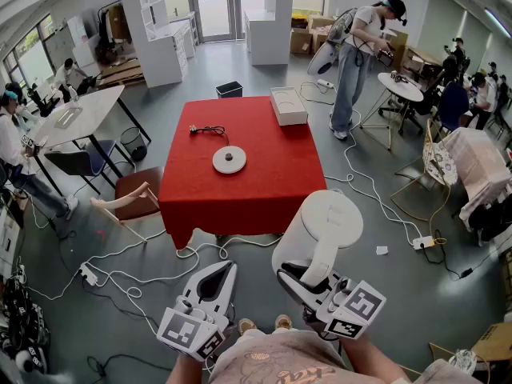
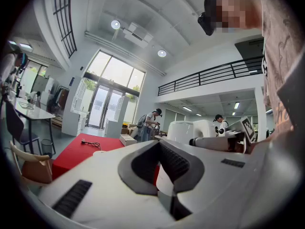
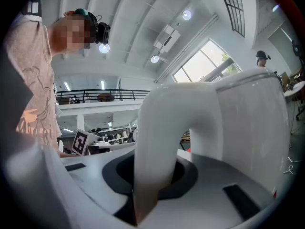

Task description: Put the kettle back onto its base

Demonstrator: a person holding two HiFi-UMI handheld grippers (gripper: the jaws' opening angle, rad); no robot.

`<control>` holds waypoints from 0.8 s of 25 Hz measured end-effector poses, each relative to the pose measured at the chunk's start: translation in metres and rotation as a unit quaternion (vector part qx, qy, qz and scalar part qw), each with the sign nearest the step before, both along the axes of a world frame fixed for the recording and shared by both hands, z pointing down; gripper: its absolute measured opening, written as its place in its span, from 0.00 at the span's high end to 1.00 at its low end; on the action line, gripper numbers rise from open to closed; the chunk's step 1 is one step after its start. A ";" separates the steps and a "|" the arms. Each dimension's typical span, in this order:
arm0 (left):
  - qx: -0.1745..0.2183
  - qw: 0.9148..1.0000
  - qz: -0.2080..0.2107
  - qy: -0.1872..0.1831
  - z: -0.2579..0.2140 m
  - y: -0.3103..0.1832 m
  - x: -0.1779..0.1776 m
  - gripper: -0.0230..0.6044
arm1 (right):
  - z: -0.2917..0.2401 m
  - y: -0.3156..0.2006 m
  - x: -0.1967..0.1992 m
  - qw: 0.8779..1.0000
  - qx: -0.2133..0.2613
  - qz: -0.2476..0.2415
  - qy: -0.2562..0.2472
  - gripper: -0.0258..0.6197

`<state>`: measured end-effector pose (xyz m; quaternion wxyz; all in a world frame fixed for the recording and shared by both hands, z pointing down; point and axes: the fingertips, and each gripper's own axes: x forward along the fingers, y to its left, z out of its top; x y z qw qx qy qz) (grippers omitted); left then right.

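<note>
Currently the R tongs (image 1: 308, 277) (image 3: 155, 173) are clenched on the curved white handle (image 1: 324, 254) (image 3: 162, 142) of the white plastic electric kettle (image 1: 320, 218) (image 3: 248, 123). In the right gripper view the handle runs down btwn the dark pads & fills the hollow, w/ both jaws pressed on it. Kettle hangs upright off the front of the R tongs, lid up, in the air over the grey floor. L tongs (image 1: 229, 270) (image 2: 159, 144) sit just left of the R pair, approx level w/ them. Their jaw tips are together w/ nothing btwn them; only a sliver of red cloth shows thru the pad hollow.

Round white kettle base (image 1: 229, 160) lies well ahead of both tongs, roughly in line w/ the L tips. It sits flat on the square table w/ red cloth (image 1: 240, 198), whose near edge is btwn tongs & base. Kettle & base are well apart. Beyond the base, further from the tongs, a black power cord w/ plug (image 1: 210, 130) lies loose on the cloth. A white rectangular box (image 1: 288, 106) sits at the far corner, ahead of the R tongs. Other ppl stand around the room past the table.
</note>
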<state>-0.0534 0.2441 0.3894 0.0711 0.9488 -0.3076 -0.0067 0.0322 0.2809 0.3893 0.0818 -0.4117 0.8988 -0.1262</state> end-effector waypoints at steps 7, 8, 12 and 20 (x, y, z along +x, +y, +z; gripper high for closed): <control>-0.001 1.000 -0.002 0.002 0.000 -0.002 0.000 0.98 | -0.001 -0.004 0.001 1.000 0.001 -0.005 -0.006 0.84; -0.001 1.000 -0.003 0.002 0.000 -0.002 0.001 0.98 | -0.002 -0.005 0.003 1.000 0.000 -0.006 -0.010 0.84; 0.001 1.000 -0.008 -0.001 -0.004 -0.004 0.006 0.98 | -0.003 -0.007 0.010 1.000 -0.003 -0.011 -0.006 0.84; 0.002 1.000 -0.029 -0.004 -0.002 -0.006 0.010 0.98 | -0.003 -0.012 0.023 0.999 0.000 -0.033 0.004 0.84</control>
